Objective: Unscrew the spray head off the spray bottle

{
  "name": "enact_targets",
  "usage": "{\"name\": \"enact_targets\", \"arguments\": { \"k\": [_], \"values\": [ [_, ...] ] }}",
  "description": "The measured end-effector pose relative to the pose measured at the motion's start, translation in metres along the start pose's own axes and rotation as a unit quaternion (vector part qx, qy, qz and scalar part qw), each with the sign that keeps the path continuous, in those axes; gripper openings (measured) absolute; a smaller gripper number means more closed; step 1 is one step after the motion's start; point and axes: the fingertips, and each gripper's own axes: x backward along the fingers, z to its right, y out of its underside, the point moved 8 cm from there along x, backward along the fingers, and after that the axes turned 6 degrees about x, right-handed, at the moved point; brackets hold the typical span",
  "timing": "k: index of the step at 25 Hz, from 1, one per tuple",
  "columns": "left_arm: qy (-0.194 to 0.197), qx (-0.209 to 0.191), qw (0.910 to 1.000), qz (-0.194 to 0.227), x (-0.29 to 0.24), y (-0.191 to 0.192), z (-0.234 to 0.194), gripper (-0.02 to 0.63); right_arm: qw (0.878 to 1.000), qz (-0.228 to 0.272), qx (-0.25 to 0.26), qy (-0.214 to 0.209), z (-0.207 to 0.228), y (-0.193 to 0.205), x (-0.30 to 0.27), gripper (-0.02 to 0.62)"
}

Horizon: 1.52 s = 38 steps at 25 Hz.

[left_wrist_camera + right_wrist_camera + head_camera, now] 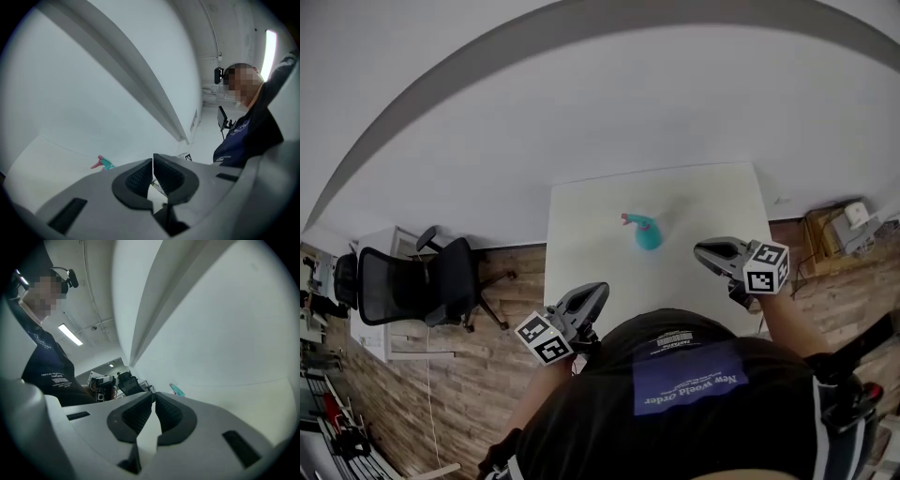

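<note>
With my left hand-held gripper (589,296) and right hand-held gripper (713,251) both pinched shut on nothing, well short of the spray bottle (648,233) sitting mid-surface (591,234), I risk toppling that light bottle if I reach in unopened.

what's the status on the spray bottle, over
Left gripper shut, empty. Right gripper shut, empty. Spray bottle on table, head on, untouched. Nothing between grippers and bottle.

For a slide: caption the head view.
Teal spray bottle on white table; left gripper and right gripper shut, empty.
</note>
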Motion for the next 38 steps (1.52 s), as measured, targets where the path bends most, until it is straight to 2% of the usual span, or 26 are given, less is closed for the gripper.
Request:
{"name": "enact_targets", "arguments": {
  "k": [4,9,11,13,17,20,23,26,32,34,38],
  "values": [
    [0.052,0.005,0.9984,-0.018,0.004,-0.009,-0.032,0.011,0.998,-0.009,-0.004,0.057,-0.011,-0.006,-0.014,-0.002],
    [0.073,-0.018,0.9969,-0.023,0.041,-0.044,-0.079,0.011,0.996,-0.040,0.011,0.073,-0.033,-0.016,-0.074,-0.002],
    [0.079,-0.012,0.9967,-0.011,0.051,-0.052,-0.082,0.011,0.993,-0.075,0.035,0.078,-0.044,-0.032,-0.084,0.000],
    [0.079,0.001,0.9968,0.009,0.056,-0.045,-0.073,0.011,0.987,-0.127,0.060,0.077,-0.050,-0.048,-0.080,0.046],
    [0.067,0.004,0.9974,0.027,0.057,-0.028,-0.078,0.011,0.971,-0.204,0.106,0.061,-0.026,-0.055,-0.095,0.113],
    [0.051,-0.007,0.9981,0.033,0.051,-0.016,-0.083,0.011,0.954,-0.262,0.141,0.043,0.003,-0.059,-0.111,0.180],
    [0.036,-0.008,0.9982,0.047,0.055,-0.012,-0.085,0.011,0.929,-0.325,0.178,0.024,0.019,-0.065,-0.139,0.247],
    [0.027,-0.015,0.9980,0.056,0.065,-0.008,-0.089,0.011,0.898,-0.390,0.202,0.001,0.030,-0.064,-0.174,0.267],
    [0.002,-0.009,0.9977,0.068,0.082,-0.005,-0.089,0.011,0.841,-0.503,0.199,-0.023,0.057,-0.041,-0.209,0.267],
    [-0.007,-0.005,0.9973,0.073,0.085,-0.003,-0.091,0.011,0.827,-0.525,0.201,-0.022,0.066,-0.032,-0.214,0.267],
    [-0.022,0.010,0.9966,0.079,0.095,0.008,-0.092,0.011,0.807,-0.551,0.210,-0.009,0.077,-0.018,-0.219,0.267]
  ]
}}
